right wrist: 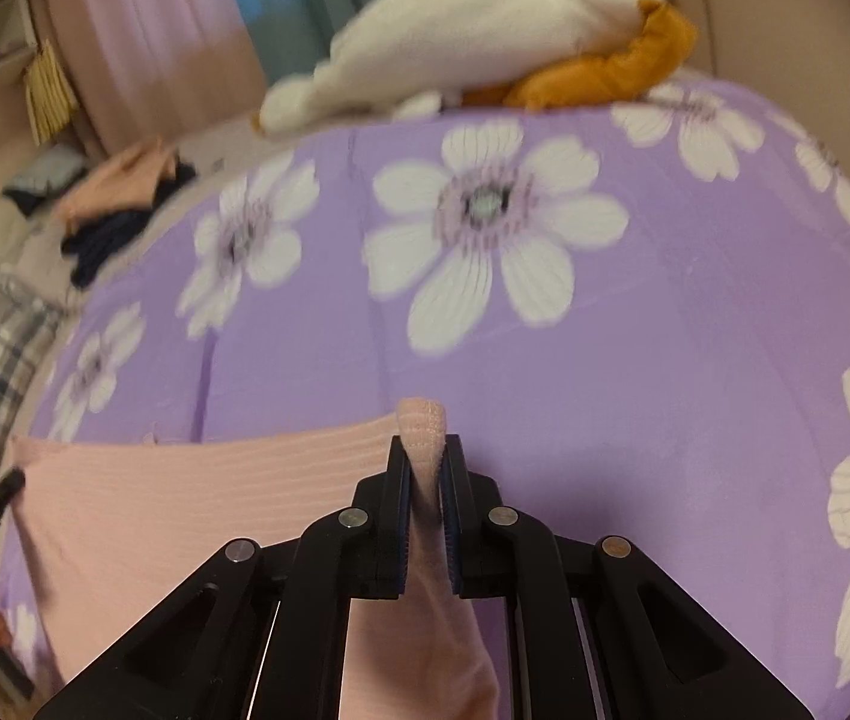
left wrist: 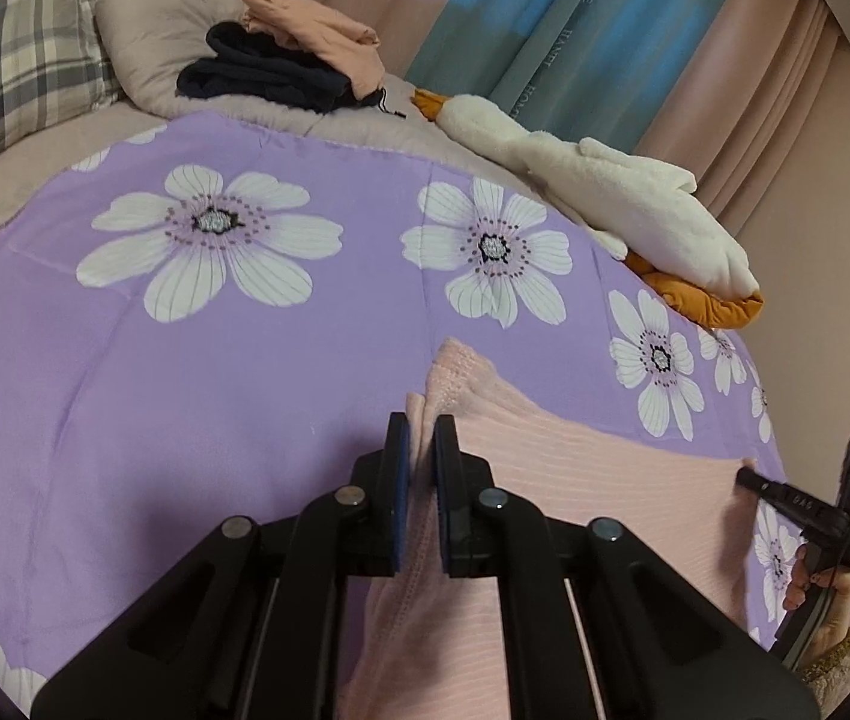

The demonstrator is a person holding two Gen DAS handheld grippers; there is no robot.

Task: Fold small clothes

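Note:
A pink ribbed garment [left wrist: 575, 480] is stretched between both grippers above a purple flowered bedspread [left wrist: 245, 372]. My left gripper [left wrist: 422, 429] is shut on one corner of it, with the hem sticking out past the fingertips. My right gripper [right wrist: 424, 450] is shut on the other corner, and the garment [right wrist: 185, 498] runs off to the left in that view. The right gripper also shows at the right edge of the left wrist view [left wrist: 749, 477], and the left gripper at the left edge of the right wrist view [right wrist: 5, 492].
A white and orange plush goose [left wrist: 623, 210] lies along the right side of the bed. Folded dark blue [left wrist: 269, 75] and peach clothes [left wrist: 317, 24] sit on a pillow at the far end. A plaid pillow [left wrist: 17, 78] is at the far left. Curtains [left wrist: 545, 30] hang behind.

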